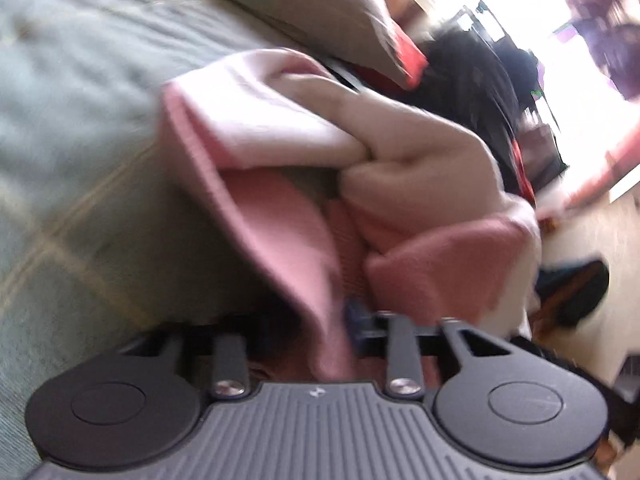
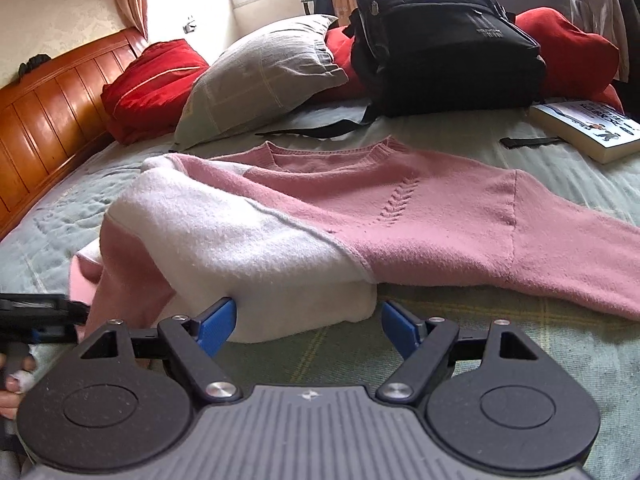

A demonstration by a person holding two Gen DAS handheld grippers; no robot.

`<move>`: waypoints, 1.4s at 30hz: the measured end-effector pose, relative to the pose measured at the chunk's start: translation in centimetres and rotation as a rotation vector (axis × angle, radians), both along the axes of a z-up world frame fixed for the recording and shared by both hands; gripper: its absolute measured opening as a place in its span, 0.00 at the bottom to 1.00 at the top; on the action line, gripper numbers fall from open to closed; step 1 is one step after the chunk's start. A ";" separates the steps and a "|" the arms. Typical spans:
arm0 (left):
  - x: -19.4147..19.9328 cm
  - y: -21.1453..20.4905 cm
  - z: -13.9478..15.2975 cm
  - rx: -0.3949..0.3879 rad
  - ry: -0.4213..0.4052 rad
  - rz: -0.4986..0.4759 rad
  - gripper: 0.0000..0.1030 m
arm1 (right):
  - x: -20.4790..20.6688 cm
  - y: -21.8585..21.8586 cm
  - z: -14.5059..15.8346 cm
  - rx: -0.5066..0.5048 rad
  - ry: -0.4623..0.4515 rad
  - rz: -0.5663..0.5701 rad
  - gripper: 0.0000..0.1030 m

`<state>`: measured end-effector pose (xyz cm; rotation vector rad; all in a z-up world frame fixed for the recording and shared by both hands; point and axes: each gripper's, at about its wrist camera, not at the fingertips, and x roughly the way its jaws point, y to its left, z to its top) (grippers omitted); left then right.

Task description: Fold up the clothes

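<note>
My right hand-held gripper (image 2: pixel 308 326) stands wide open, low over the bed (image 2: pixel 540 344). Its blue pads sit either side of the folded white edge of the sweater (image 2: pixel 360 216), one pad touching the knit, with nothing pinched yet. My left hand-held gripper (image 1: pixel 352 320) is closed down on a pink fold of the same sweater; the wrist view is blurred, but cloth runs straight into the jaws and bunches up just beyond them.

The sweater lies across the green quilt, its left sleeve thrown over the chest and its right sleeve stretched out flat. I judge it light, soft and limp, thick enough to grip without slipping but sure to sag and stretch wherever unsupported. I would take it at the doubled white hem edge in front of me, pinching through both layers. Beyond it lie a pillow (image 2: pixel 260 76), a black backpack (image 2: pixel 440 36) and a book (image 2: pixel 588 128).
</note>
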<state>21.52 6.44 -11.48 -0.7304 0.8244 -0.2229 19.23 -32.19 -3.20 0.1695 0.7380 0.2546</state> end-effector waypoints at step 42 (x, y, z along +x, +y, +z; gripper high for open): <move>10.8 25.3 7.0 0.736 0.141 0.286 0.15 | 2.2 -0.2 2.3 -0.116 -0.067 -0.137 0.81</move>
